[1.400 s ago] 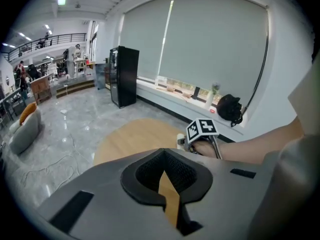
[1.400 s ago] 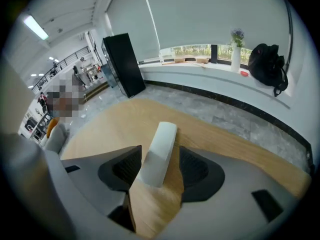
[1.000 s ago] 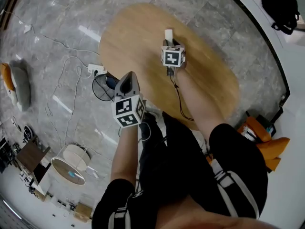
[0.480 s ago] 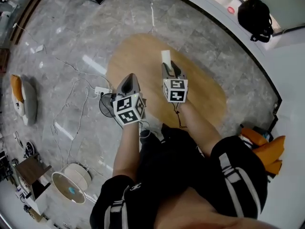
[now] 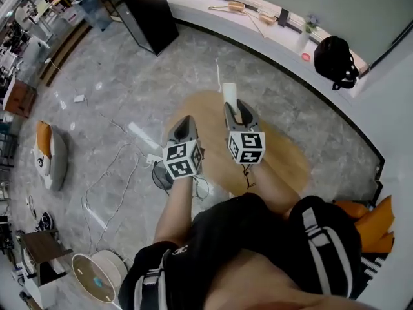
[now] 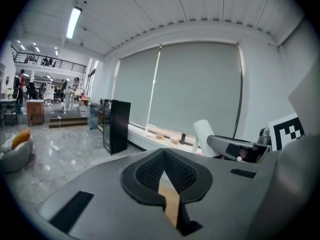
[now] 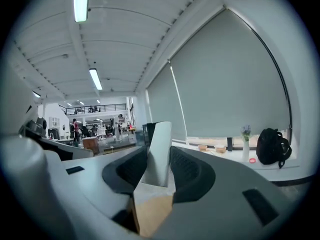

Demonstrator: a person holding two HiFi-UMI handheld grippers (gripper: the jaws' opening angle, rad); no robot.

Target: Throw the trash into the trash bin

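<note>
Right gripper [image 7: 159, 159]: fingers [image 7: 191, 172] are clamped on a white flat cardboard scrap [image 7: 161, 136], secured for carrying.
Left gripper [image 6: 164, 170]: fingers [image 6: 149, 172] are pressed together, empty.

Open floor [image 5: 116, 76] is seen around the wooden worktop [image 5: 287, 160]; passage is bounded by a black cabinet [image 5: 145, 11] and wall ledge [image 5: 213, 15] beyond, with cables [image 5: 119, 173] and a trash bin [image 5: 157, 175] at left.

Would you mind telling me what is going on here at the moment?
A person stands over a wooden table, a tool in each hand, both held up roughly level. The right tool is clamped on a white piece of trash that sticks out past its jaws. The left tool is shut and empty. The trash has not been thrown away yet.
</note>
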